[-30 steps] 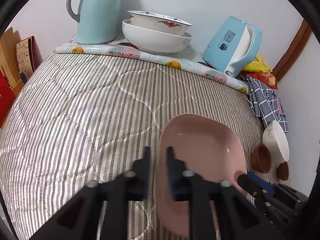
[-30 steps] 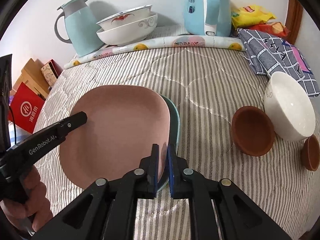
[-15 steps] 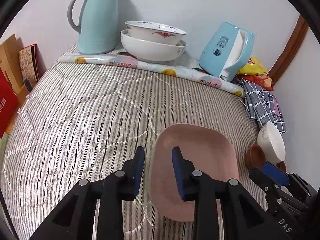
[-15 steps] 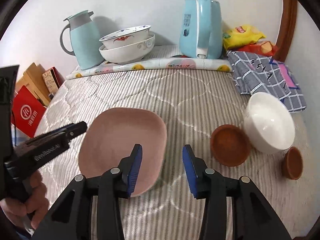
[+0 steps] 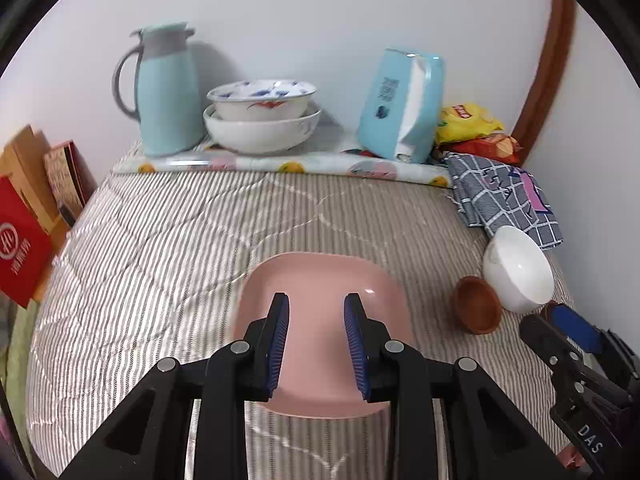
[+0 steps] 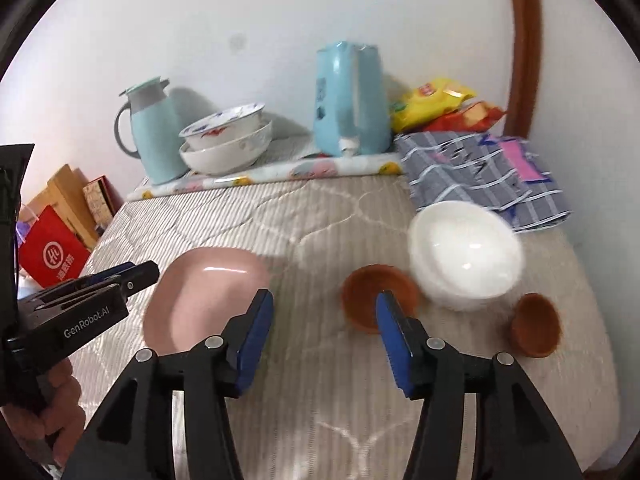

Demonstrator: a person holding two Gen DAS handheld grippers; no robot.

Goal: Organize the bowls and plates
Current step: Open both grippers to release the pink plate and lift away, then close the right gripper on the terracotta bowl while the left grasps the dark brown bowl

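Counting on the striped quilt point(image 5: 168, 240): one pink plate point(image 5: 320, 280), two brown bowls point(image 6: 376, 300), one white bowl point(image 6: 464, 256). Left gripper point(image 5: 316, 344) and right gripper point(image 6: 324, 336), both tilted downward, jaws parted and empty, the right's just opening.

Both grippers let go of the pink plate point(image 5: 320, 280) and rose.

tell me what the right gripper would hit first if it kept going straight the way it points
Most likely the striped bed cover, in the bare strip between the pink plate and the larger brown bowl. The right gripper stands open with nothing between its pads. Depth is unclear, so its right finger might clip that bowl.
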